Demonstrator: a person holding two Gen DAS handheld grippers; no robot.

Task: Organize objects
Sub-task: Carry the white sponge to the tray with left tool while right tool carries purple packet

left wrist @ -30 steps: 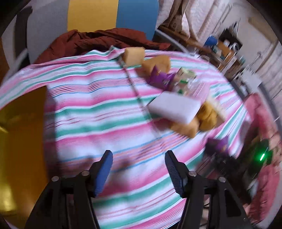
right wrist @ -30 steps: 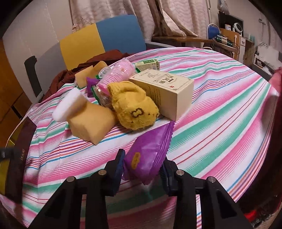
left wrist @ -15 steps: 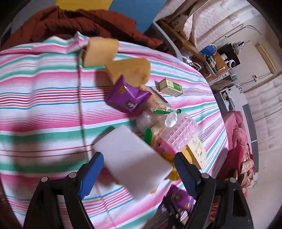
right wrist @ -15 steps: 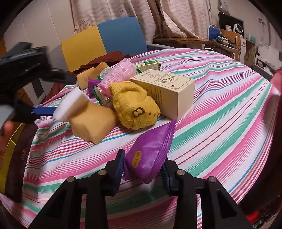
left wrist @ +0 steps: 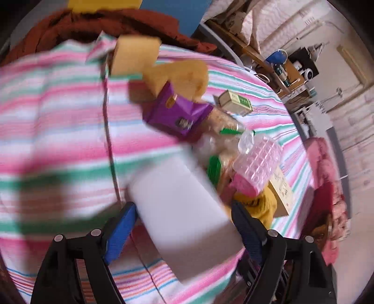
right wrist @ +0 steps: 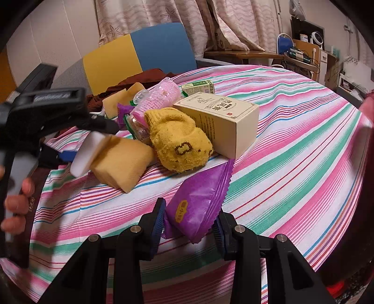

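Left tongs [left wrist: 181, 224]: angled steeply down over the pile; jaws have just been closing, with the white foam block [left wrist: 184, 210] between the blue pads [left wrist: 119, 231]. The left pad sits at the block's edge; the view is blurred, so contact on both sides cannot be confirmed. Read as released.
Left hand [right wrist: 16, 203]: visible in the right wrist view at the left edge, fingers wrapped round the grey handle of the tool.
Right tongs [right wrist: 189, 224]: pointed down toward the near counter edge; jaws clenched on the lower end of the purple snack packet [right wrist: 198, 208], which slants up and away from the pads.
White foam block, position: leaning on the tan sponge [right wrist: 121, 161] at the left of the pile.
Pile: yellow sock [right wrist: 180, 142] against the cream carton [right wrist: 222, 121]; pink studded bottle [right wrist: 159, 95] behind the sock; small green box [right wrist: 198, 86] further back; a second purple packet [left wrist: 175, 114] beside two more tan sponges [left wrist: 135, 56].
Counter [right wrist: 292, 140]: round, covered by a cloth striped pink, green and white.
Room: chair with yellow and blue back [right wrist: 140, 53] behind the counter, dark red cloth [left wrist: 105, 25] on its seat; patterned curtains [right wrist: 210, 21]; cluttered wooden desk [right wrist: 245, 55] at the right rear.
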